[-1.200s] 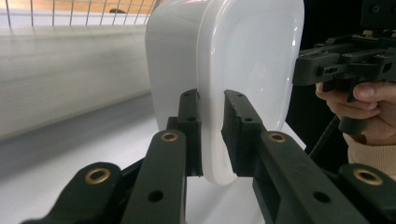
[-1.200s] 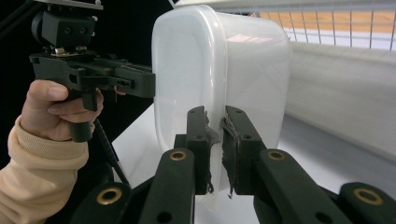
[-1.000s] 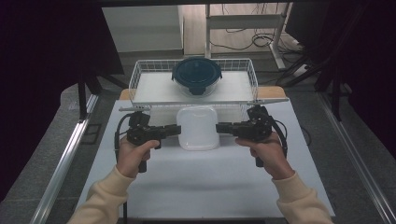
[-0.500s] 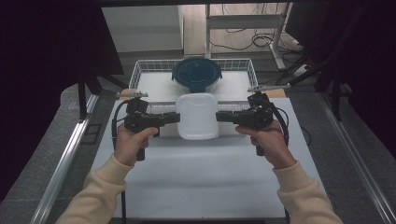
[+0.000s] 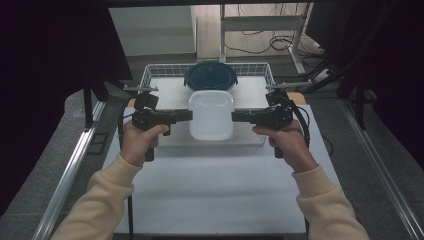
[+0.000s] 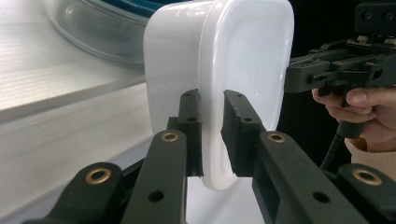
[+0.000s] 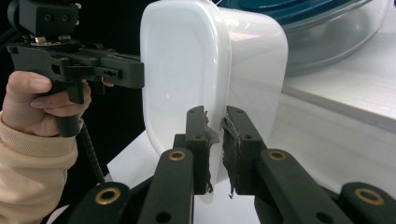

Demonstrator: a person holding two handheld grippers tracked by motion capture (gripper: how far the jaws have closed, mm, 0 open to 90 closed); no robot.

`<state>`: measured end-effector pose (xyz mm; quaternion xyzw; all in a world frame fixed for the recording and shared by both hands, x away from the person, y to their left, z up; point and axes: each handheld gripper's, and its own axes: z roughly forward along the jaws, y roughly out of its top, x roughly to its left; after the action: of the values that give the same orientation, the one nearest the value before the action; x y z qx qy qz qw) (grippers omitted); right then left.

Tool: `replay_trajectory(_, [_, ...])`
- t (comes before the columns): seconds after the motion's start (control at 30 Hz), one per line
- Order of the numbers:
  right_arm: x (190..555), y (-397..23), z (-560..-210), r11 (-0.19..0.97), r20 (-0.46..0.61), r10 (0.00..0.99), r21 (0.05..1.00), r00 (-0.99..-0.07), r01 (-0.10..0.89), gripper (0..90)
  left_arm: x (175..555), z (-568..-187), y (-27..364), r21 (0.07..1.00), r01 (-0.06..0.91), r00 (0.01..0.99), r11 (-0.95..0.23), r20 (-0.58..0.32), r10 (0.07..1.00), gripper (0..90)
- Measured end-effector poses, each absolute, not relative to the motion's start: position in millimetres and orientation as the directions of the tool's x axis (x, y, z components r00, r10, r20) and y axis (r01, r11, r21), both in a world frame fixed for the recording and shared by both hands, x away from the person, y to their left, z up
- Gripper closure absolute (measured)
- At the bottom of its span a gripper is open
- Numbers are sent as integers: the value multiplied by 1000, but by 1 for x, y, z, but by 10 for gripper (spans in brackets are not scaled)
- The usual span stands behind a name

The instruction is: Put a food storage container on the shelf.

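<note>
A white rectangular plastic container [image 5: 211, 114] hangs above the table between both hands, its open side up. My left gripper [image 5: 189, 115] is shut on the rim of its left edge, and in the left gripper view the rim [image 6: 212, 135] sits pinched between the two black jaws. My right gripper [image 5: 234, 116] is shut on the rim of the right edge; the right gripper view shows that rim [image 7: 215, 133] clamped between worn pads [image 7: 232, 140]. Each gripper view also shows the other hand and its gripper across the container [image 7: 205, 70].
A white wire basket [image 5: 150, 75] stands at the table's far side on a raised white board [image 5: 165, 92]. Inside it rests a round clear bowl with a dark blue lid [image 5: 210, 75], just behind the held container. White tabletop [image 5: 215, 185] stretches toward the person.
Both hands have lifted the white container off the table and carried it a little farther toward the basket. Both grips stay the same.
</note>
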<state>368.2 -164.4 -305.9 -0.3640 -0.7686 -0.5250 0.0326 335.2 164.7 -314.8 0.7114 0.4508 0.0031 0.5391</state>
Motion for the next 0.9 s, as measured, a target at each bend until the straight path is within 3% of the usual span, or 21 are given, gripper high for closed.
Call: replay_trajectory(0.9, [389,-151,-254,179,393,537,812,-746,556,808,363,-269,174,793,610,591,2,-456,665,772])
